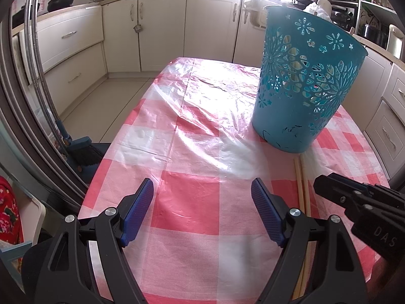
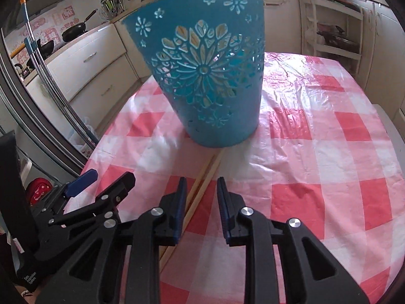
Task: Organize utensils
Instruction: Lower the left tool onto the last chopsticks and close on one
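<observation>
A pair of wooden chopsticks [image 2: 205,174] lies flat on the red-and-white checked tablecloth, its far end touching the base of a blue cut-out plastic basket [image 2: 210,76]. My right gripper [image 2: 202,187] is open with a narrow gap, low over the cloth; the chopsticks run between its fingers, near the left one. My left gripper [image 1: 202,192] is open wide and empty, to the left of the chopsticks [image 1: 302,190] and in front of the basket [image 1: 306,83]. The right gripper's finger [image 1: 336,187] shows at the lower right of the left wrist view.
The table [image 1: 192,131] is covered by glossy plastic sheeting. Kitchen cabinets [image 1: 162,30] ring the room, with woks on the counter at the left. A broom and metal poles [image 1: 76,149] stand by the table's left edge. A white shelf rack [image 2: 334,25] stands at the far right.
</observation>
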A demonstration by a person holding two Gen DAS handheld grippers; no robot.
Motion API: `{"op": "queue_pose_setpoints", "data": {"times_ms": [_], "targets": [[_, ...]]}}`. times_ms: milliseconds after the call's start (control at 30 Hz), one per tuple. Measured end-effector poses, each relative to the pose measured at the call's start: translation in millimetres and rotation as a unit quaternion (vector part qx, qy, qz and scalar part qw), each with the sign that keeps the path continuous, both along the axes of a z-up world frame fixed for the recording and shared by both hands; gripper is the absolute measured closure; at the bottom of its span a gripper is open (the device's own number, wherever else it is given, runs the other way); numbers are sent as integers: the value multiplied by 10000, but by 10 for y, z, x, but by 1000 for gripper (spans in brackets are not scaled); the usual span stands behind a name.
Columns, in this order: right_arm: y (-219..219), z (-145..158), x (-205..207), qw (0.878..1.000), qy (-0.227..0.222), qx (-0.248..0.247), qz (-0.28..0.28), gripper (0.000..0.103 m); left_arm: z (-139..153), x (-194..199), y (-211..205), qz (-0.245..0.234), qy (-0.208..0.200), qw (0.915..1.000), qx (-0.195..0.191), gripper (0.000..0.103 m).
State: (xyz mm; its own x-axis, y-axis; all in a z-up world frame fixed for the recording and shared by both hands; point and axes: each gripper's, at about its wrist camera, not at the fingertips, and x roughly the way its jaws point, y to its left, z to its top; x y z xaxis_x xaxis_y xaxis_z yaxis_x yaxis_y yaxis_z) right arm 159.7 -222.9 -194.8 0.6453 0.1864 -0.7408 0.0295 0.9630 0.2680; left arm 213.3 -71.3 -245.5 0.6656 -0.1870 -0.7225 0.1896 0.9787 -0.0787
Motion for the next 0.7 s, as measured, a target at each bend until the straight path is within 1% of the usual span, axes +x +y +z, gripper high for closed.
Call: {"op": "queue_pose_setpoints", "data": {"times_ms": [133,167,233,300,333,433,533,600,700], "targets": [[37,-123,21,9995,190,-254,44,79,8,-4,9,-2,0,10000,-4,27],[39,-131,5,9993,143,-331,53,80,7,-4,5,-5,0,10000,2,27],[61,-129,-9,9983,130,-548,164,83,10,-4,-4,-25,-2,10000,20,27],[58,-136,-30,9972,127,-659,323,90,21,-13,-40,-88,-13,9999,64,27],[40,-135,-49,9963,122,-725,439,91,30,-15,-59,-142,5,9999,65,27],[-20,-140,-131,9926,114,-852,860,92,104,-34,-172,-433,77,9990,-67,27],[-109,-145,-233,9881,143,-927,1219,92,157,-61,-387,-843,162,9963,-47,26],[-216,-156,-287,9868,209,-957,1286,92,147,-80,-548,-1069,220,9940,76,26],[-409,-170,-335,9904,255,-813,1091,92,76,-55,-787,-1262,397,9906,342,26]]}}
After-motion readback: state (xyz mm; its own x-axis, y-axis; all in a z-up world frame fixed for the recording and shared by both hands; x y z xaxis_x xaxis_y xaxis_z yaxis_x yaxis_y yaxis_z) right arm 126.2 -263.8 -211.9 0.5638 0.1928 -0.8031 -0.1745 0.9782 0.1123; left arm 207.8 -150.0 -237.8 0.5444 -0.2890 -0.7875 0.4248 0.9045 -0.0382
